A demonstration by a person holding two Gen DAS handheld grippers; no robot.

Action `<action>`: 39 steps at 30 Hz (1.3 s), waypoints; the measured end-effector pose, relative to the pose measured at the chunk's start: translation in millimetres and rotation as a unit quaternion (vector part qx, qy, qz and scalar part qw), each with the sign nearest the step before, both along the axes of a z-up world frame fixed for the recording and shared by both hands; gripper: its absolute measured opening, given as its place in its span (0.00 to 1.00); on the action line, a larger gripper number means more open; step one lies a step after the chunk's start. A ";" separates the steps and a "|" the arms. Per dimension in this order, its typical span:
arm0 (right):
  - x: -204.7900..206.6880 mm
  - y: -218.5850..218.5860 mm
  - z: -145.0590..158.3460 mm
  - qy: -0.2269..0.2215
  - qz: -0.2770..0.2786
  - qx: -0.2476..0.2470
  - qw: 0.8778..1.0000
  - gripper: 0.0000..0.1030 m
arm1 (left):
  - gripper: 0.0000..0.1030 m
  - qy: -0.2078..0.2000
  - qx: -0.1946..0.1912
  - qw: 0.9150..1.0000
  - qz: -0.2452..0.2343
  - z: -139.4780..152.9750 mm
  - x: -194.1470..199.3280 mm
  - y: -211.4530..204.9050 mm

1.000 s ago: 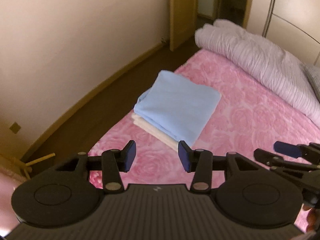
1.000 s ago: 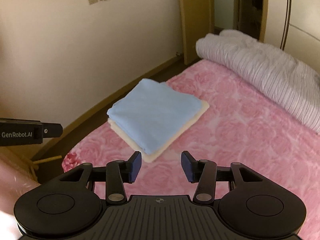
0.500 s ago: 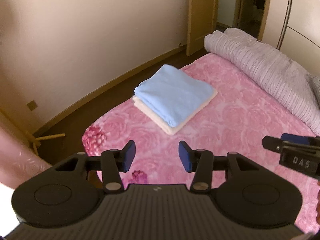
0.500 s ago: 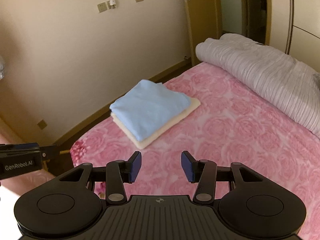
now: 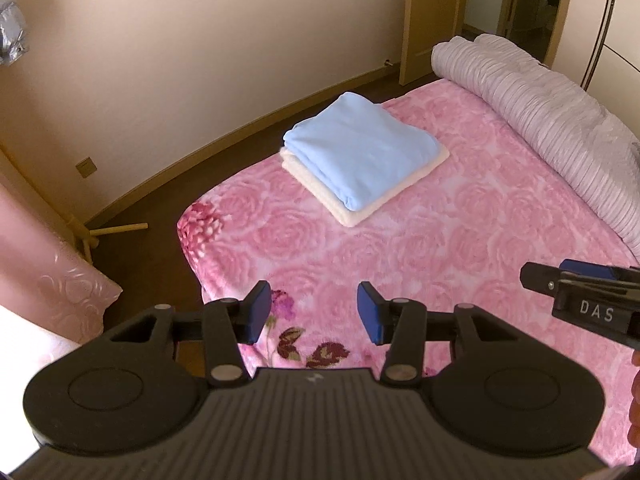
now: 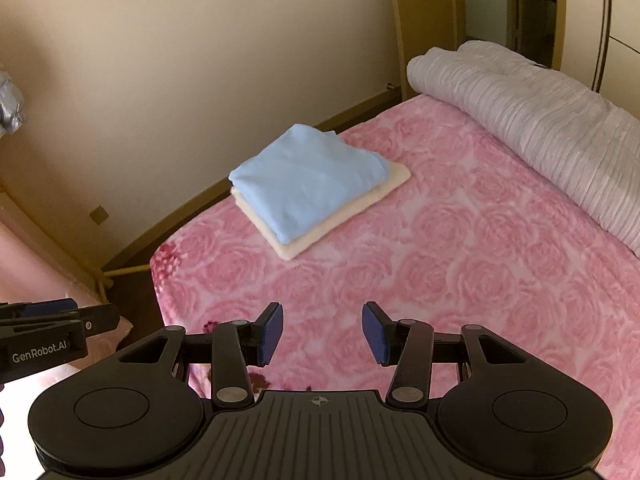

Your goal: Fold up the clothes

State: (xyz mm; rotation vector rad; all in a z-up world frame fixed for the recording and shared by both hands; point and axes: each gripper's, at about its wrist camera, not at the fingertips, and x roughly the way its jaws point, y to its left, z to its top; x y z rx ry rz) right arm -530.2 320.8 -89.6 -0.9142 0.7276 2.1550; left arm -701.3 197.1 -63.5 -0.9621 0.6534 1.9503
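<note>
Both the left gripper (image 5: 313, 307) and right gripper (image 6: 322, 332) hang released and empty, having backed away from the folded stack (image 5: 362, 156) on the bed (image 5: 460, 240), suggesting folding is finished.

Light blue folded garment (image 5: 360, 150) on cream folded garment (image 5: 352, 216). Bedspread (image 5: 460, 240) pink, rose pattern. Rolled duvet (image 6: 540, 120) pale lilac, fine stripes. Gripper pads (image 6: 270, 334) blue, bodies black.
</note>
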 end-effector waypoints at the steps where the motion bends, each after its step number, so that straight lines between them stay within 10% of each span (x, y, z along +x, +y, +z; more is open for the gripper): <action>1: 0.0 0.7 -0.3 -0.002 0.005 0.002 1.000 0.47 | 0.42 -0.001 -0.002 1.000 -0.001 -0.2 2.9 1.4; 39: -24.2 106.1 -41.0 -0.106 0.057 -0.030 0.992 0.47 | 0.42 -0.019 -0.054 0.998 0.007 -39.7 12.4 91.0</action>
